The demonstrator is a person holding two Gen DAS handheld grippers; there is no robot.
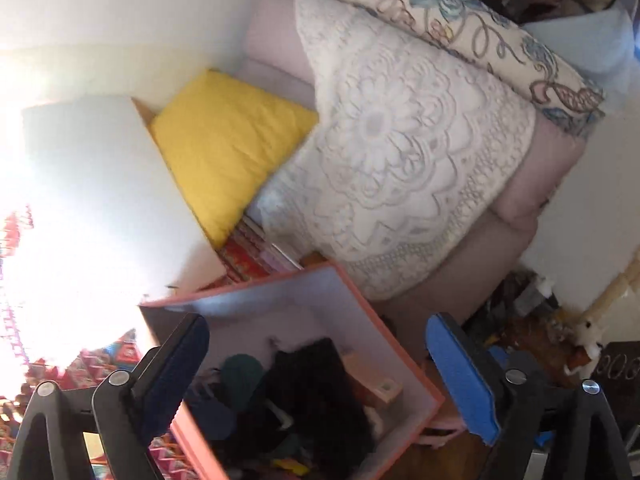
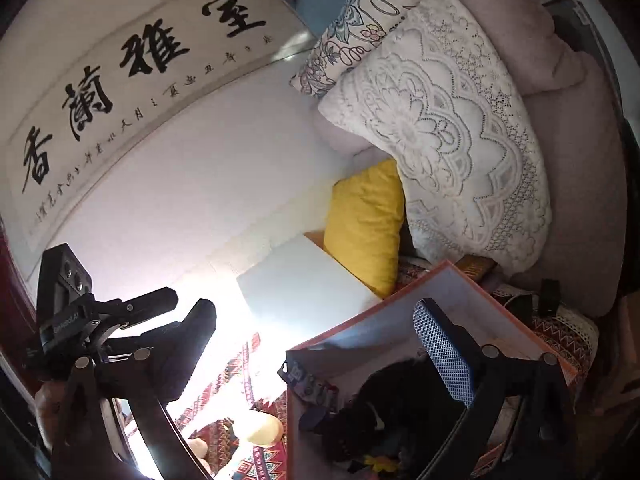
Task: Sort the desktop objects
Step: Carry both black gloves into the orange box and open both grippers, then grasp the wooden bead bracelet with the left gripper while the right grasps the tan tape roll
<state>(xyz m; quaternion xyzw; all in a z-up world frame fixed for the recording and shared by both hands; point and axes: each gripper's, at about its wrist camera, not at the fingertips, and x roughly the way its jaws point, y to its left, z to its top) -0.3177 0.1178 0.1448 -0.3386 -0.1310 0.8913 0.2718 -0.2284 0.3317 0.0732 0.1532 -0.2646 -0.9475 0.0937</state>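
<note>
The left gripper [image 1: 316,376] hangs wide apart and empty above the pink box [image 1: 280,292]. Dark clutter [image 1: 316,392] fills the box. A yellow cushion [image 1: 228,148] lies beyond the box.

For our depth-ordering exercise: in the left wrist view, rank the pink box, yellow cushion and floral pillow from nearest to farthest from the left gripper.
1. Pink box, right under the open left gripper.
2. Yellow cushion, beyond the box, left of centre.
3. Floral pillow, top right, farthest back.
</note>
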